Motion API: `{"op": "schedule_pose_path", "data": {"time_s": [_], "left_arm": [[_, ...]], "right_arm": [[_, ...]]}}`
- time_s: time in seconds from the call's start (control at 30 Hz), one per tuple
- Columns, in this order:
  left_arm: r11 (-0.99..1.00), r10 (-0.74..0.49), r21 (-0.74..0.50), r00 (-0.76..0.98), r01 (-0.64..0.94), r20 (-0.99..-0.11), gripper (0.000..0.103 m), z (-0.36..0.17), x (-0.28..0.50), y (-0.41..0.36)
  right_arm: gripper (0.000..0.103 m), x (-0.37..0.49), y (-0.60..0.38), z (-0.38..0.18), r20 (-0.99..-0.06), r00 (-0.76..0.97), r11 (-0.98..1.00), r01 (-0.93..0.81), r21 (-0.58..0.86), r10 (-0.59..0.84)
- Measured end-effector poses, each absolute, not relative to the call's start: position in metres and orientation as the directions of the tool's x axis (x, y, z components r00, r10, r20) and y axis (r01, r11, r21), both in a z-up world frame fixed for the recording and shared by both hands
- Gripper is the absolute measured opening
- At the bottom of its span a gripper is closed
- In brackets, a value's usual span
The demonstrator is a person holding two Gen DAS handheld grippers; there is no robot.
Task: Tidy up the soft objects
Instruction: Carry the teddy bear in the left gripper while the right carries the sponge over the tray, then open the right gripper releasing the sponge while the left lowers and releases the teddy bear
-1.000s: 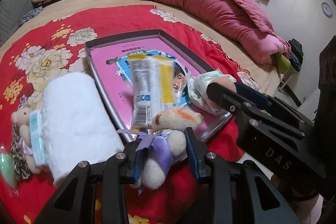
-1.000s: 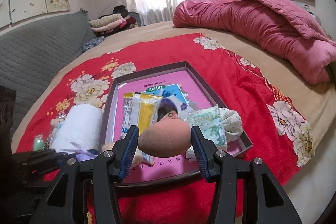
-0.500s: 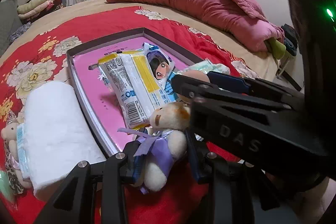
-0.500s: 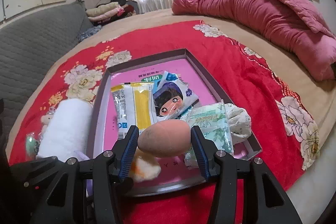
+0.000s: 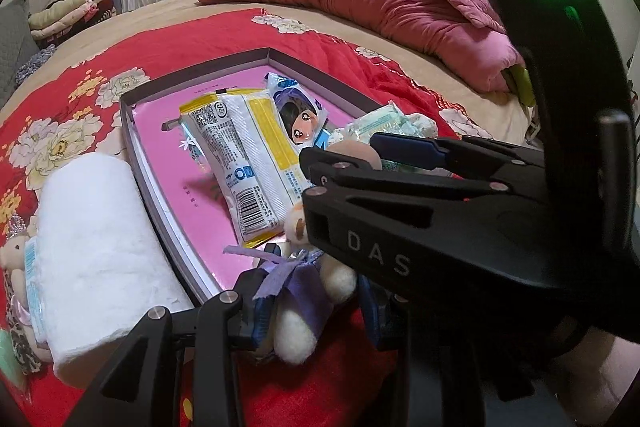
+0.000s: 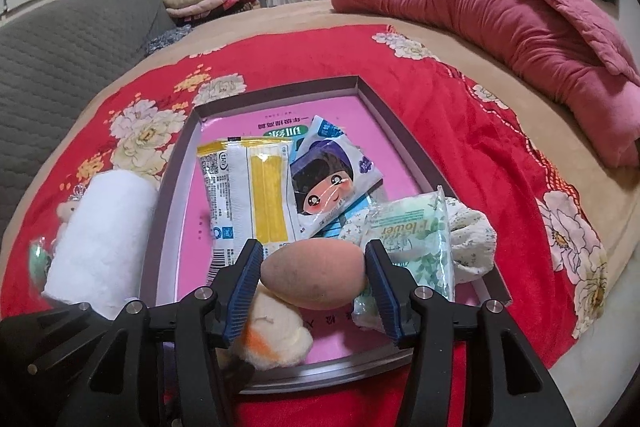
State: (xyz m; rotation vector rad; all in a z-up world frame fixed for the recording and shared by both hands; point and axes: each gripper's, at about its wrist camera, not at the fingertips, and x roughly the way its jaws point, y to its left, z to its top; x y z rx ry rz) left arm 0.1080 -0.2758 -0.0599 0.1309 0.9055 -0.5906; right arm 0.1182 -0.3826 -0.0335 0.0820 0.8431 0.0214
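Furthest left, a white rolled towel [image 6: 102, 239] lay on the red floral bedspread [image 6: 304, 55] just beside the pink-lined tray [image 6: 172, 163], seemingly awaiting its turn. The left gripper [image 5: 312, 293] was clamped on a small plush bear [image 5: 308, 291] over the tray's near rim, its head mostly hidden behind the other tool. The right gripper [image 6: 314, 281] pinched a peach-coloured sponge egg [image 6: 314, 277] above the packets, probably to drop it in; what lay beneath could not be seen
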Motion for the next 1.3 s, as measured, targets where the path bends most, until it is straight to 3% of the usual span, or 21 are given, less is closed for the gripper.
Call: {"op": "schedule_pose_path", "data": {"time_s": [0.2,0.43,0.63,0.83,1.07,1.3], "left_arm": [[0.834,-0.427,-0.135,0.471,0.535,-0.772,0.037,-0.060,0.107,-0.276],[0.835,-0.425,-0.135,0.470,0.533,-0.773,0.038,-0.060,0.108,-0.276],[0.832,-0.422,-0.128,0.466,0.539,-0.778,0.038,-0.060,0.108,-0.277],[0.836,-0.407,-0.115,0.465,0.537,-0.786,0.040,-0.060,0.108,-0.280],[0.836,-0.404,-0.113,0.462,0.538,-0.790,0.045,-0.059,0.109,-0.281],[0.831,-0.409,-0.101,0.477,0.548,-0.778,0.059,-0.051,0.104,-0.282]], "right_arm": [[0.057,0.119,-0.384,-0.033,-0.741,0.669,0.996,0.008,0.090,0.061],[0.070,0.108,-0.388,-0.022,-0.689,0.723,0.995,0.015,0.100,0.058],[0.071,0.089,-0.407,-0.008,-0.625,0.780,0.991,0.070,0.115,0.017],[0.071,0.084,-0.425,-0.008,-0.634,0.773,0.980,0.140,0.142,-0.019],[0.071,0.076,-0.431,-0.005,-0.622,0.782,0.973,0.169,0.154,-0.037],[0.071,0.073,-0.433,0.000,-0.610,0.791,0.972,0.170,0.165,-0.035]]}}
